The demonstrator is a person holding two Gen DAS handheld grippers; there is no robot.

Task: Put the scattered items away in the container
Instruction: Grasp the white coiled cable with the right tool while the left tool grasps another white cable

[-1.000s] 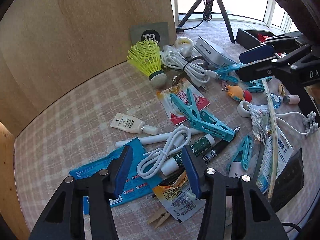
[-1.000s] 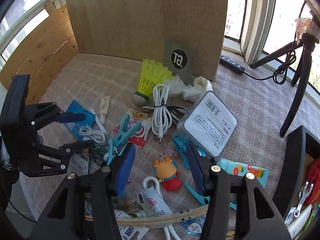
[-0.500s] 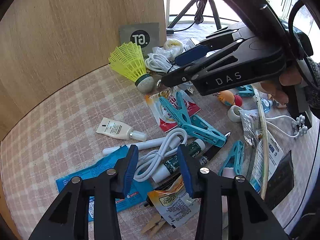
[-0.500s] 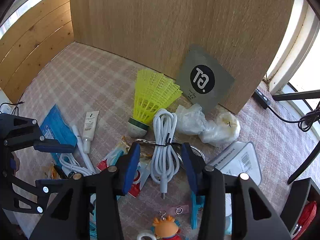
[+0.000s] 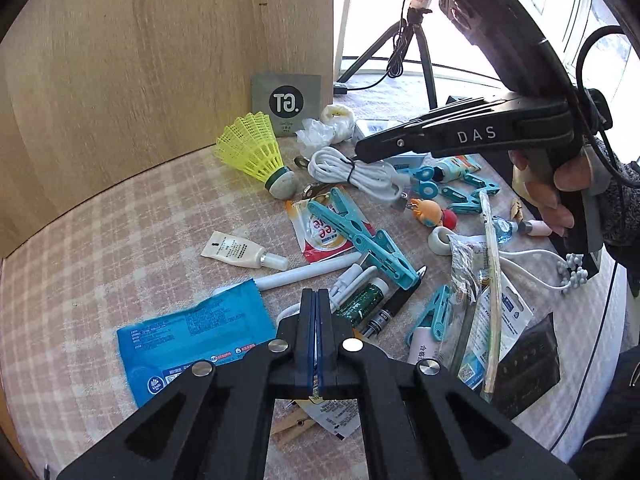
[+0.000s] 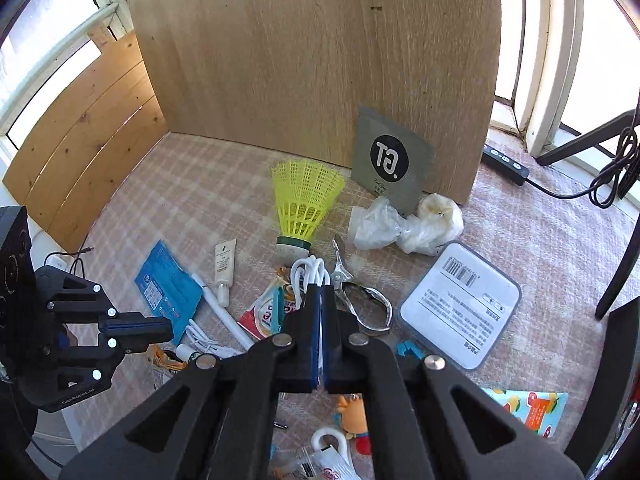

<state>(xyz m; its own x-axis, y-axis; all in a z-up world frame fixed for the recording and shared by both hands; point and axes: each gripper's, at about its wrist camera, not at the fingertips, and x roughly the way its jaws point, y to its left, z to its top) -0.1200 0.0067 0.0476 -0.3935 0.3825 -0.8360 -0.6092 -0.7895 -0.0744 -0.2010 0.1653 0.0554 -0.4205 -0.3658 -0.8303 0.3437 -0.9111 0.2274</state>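
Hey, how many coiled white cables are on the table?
2. The far cable, beside the shuttlecock, is in the right tongs; the near cable, by the blue packet, is in the left tongs. More may be hidden.

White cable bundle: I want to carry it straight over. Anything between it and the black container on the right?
A flat barcode-labelled box lies between the cable bundle and the container; lifting should clear it.

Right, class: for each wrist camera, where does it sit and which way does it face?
Left wrist: on the left gripper, looking down over the clutter; its shut fingers, the right gripper and holding hand show.
Right wrist: on the right gripper, facing the wooden panel; left gripper shows at left.
Shared: yellow shuttlecock, bundled white cable.
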